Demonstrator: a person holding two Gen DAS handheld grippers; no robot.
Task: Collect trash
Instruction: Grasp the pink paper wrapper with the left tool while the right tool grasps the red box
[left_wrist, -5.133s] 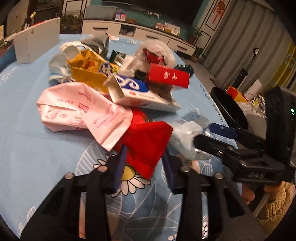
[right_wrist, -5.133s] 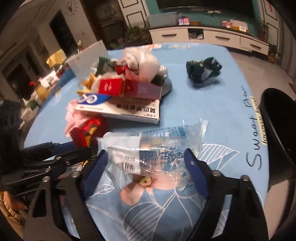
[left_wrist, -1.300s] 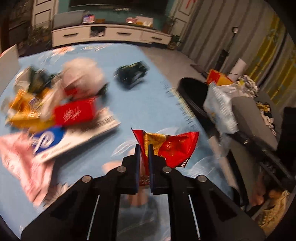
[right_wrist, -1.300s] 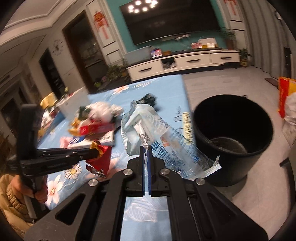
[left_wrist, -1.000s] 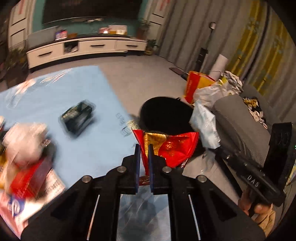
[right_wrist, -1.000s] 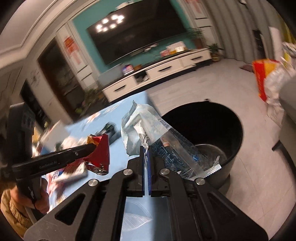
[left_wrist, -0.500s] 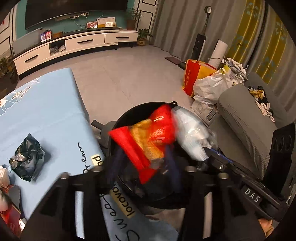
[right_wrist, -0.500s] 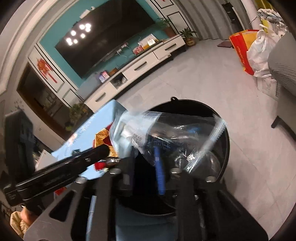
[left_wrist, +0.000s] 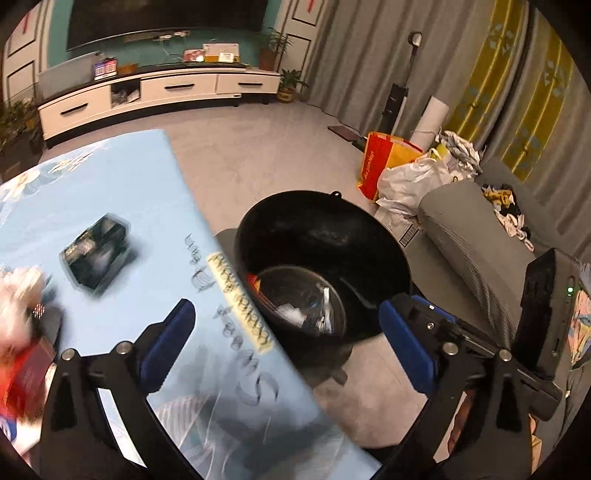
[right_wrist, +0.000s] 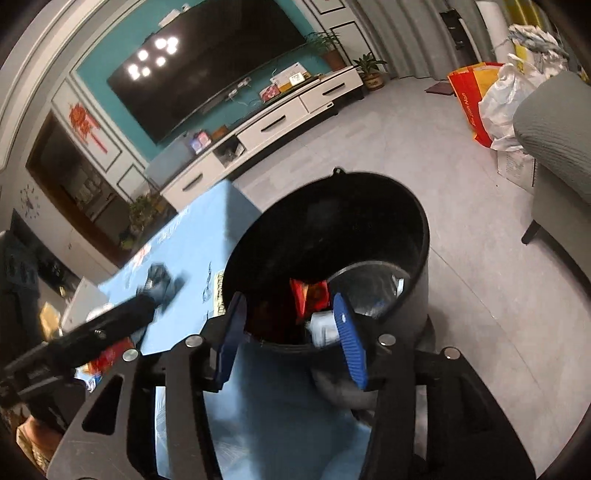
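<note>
In the left wrist view, our left gripper (left_wrist: 282, 341) is spread wide and empty over the tabletop (left_wrist: 122, 192) edge, with the bin (left_wrist: 321, 240) just ahead and right, and the dark wrapper (left_wrist: 96, 255) left on the cloth lies ahead and left, its long axis slanting away. In the right wrist view, our right gripper (right_wrist: 291, 338) is spread and empty above the bin (right_wrist: 413, 236), where the red wrapper (right_wrist: 309, 295) already lies, so we judge the left gripper nearer to the remaining trash.
</note>
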